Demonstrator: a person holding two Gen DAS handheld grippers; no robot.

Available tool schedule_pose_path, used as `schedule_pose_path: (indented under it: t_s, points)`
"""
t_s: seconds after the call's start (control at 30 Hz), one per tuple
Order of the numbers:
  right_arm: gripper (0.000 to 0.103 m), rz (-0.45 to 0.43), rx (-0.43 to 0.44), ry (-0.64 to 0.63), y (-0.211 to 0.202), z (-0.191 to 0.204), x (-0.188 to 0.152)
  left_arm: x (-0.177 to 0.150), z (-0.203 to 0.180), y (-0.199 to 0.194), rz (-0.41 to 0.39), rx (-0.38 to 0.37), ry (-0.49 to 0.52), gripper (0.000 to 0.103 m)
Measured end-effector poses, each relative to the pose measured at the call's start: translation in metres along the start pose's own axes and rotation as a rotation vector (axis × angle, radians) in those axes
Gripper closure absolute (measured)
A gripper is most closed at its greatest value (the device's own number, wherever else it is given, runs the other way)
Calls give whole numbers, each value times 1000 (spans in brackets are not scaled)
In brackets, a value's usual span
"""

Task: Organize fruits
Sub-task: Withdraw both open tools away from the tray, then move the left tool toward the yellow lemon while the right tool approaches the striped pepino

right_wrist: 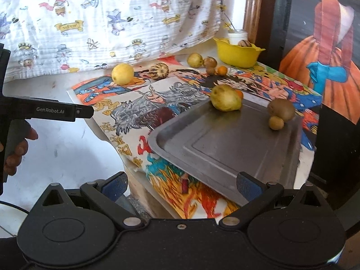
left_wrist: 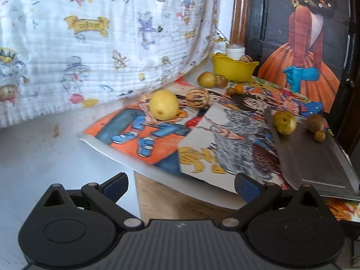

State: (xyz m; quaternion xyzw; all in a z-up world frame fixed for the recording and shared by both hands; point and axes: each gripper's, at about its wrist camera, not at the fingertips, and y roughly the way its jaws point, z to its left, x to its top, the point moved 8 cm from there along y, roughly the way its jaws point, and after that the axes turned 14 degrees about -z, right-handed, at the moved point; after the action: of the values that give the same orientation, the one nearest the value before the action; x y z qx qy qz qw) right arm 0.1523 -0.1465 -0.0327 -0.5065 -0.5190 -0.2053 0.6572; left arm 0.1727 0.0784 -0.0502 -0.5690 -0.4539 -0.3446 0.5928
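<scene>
Right wrist view, three fruits on grey metal tray (right_wrist: 225, 148), six loose on cartoon-printed mat (right_wrist: 139, 103), one yellow plastic bowl (right_wrist: 237, 55), right gripper (right_wrist: 181, 185) and left gripper (left_wrist: 181, 185) spread empty.

i am noting a white quilted cloth (left_wrist: 94, 45) with cartoon prints hanging behind the work surface. a wooden frame (left_wrist: 239, 9) is standing upright at the rear, beside a dark panel (right_wrist: 319, 45) showing a painted figure in an orange skirt. daylight is falling evenly across everything.
</scene>
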Motion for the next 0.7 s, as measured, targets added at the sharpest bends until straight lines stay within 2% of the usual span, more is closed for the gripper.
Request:
schedule_pose_path:
  t_s: [0.5, 0.7]
  points:
    - [1, -96, 134, -83, 53, 24, 66, 20, 33, 22, -14, 49, 41, 0]
    - [1, -99, 177, -199, 88, 32, 78, 32, 39, 45, -31, 42, 89, 0]
